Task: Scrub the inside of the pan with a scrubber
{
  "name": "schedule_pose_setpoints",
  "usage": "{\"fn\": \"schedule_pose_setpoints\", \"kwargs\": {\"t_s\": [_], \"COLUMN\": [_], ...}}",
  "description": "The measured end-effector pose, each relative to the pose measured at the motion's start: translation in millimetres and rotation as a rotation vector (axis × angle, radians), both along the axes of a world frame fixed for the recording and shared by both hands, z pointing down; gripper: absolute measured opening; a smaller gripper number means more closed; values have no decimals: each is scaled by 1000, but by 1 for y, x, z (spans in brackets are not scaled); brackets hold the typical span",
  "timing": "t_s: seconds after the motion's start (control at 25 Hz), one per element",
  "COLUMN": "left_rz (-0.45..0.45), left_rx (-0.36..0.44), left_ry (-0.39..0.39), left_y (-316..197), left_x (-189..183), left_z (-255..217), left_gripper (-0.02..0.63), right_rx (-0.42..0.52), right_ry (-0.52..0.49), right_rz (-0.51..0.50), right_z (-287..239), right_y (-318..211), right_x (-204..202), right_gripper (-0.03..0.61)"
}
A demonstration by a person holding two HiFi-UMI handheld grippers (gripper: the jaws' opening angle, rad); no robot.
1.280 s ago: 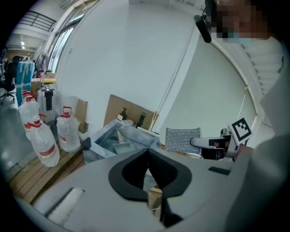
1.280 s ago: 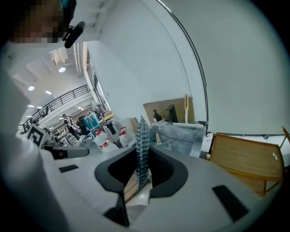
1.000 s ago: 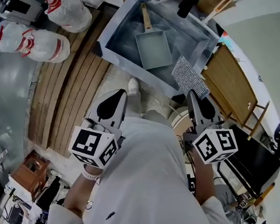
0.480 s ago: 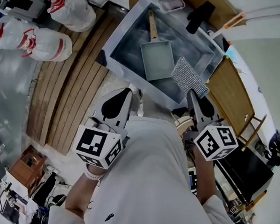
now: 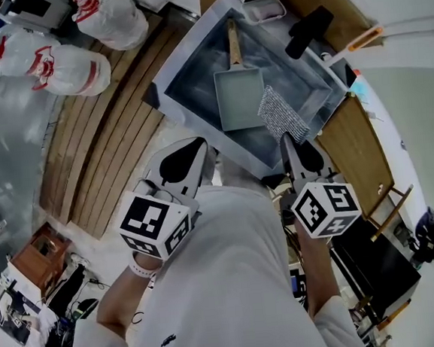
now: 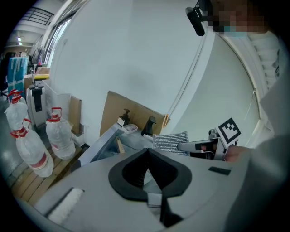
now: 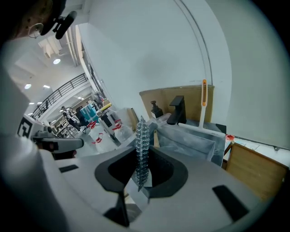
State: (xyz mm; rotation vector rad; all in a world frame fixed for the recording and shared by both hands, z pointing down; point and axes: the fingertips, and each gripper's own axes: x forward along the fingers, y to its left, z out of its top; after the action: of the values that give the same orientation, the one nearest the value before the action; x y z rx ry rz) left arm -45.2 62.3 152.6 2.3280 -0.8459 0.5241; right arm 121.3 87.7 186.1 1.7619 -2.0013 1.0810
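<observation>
A grey rectangular pan with a wooden handle lies flat in the steel sink. My right gripper is shut on a silver mesh scrubber, which hangs over the sink's near right part, just right of the pan. Seen edge-on, the scrubber stands upright between the jaws of the right gripper. My left gripper is shut and empty, held short of the sink's near rim. From the left gripper, the scrubber shows to the right.
A black faucet and a soap dish stand at the sink's far side. Large water bottles lie left on wooden floor slats. A wooden board sits right of the sink. An orange-tipped rod lies beyond.
The right gripper has carried the scrubber left and forward, from outside the sink's right rim to over the sink beside the pan. The left gripper has barely moved.
</observation>
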Motion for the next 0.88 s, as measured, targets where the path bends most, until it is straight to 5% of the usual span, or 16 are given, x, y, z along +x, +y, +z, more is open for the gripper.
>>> {"fn": "schedule_pose_setpoints", "kwargs": {"t_s": [0.88], "left_rz": [-155], "left_rx": [-115], "left_ry": [-99], "left_y": [-58], "left_x": [26], "left_z": [115], "left_gripper": [5], "right_rx": [-181], "right_ry": [-43], "right_rz": [-194], "right_z": [127], "right_y": [-66], "right_x": [-10], "right_gripper": [70]}}
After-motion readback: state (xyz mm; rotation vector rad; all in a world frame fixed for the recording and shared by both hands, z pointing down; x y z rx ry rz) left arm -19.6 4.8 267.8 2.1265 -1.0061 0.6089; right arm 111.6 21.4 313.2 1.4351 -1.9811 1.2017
